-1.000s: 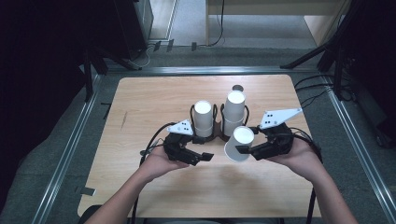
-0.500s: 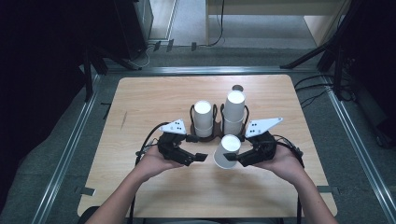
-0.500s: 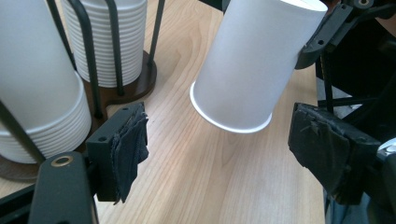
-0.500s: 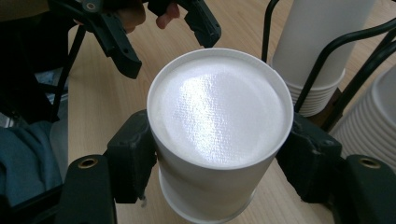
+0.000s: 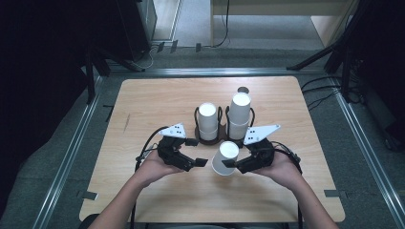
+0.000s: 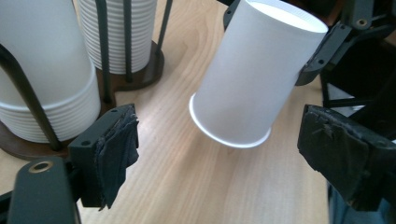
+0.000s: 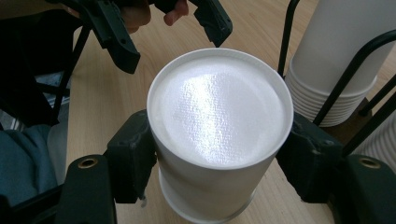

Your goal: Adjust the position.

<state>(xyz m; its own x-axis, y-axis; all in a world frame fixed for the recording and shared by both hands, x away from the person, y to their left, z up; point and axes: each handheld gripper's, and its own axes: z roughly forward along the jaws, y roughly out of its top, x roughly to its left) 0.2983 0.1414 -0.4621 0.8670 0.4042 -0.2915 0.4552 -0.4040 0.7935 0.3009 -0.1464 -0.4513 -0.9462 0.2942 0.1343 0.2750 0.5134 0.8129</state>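
Your right gripper (image 5: pixel 232 163) is pinching a single white paper cup (image 5: pixel 225 158) upside down, base up, both pads pressing its sides in the right gripper view. The cup is sitting tilted just in front of the holder (image 5: pixel 210 138), its rim near the wooden table (image 5: pixel 157 100); whether the rim is touching the wood is hard to tell. Your left gripper (image 5: pixel 196 152) is standing spread with nothing between its pads, its jaws having just been opening, the cup just beyond them. You are working beside two stacks of cups, the shorter stack (image 5: pixel 207 121) and the taller stack (image 5: pixel 239 114), whose individual cups are too tightly nested to count. The wire rods are hiding parts of both stacks, and a small dark object (image 5: pixel 243 89) behind the taller one is too small to identify.
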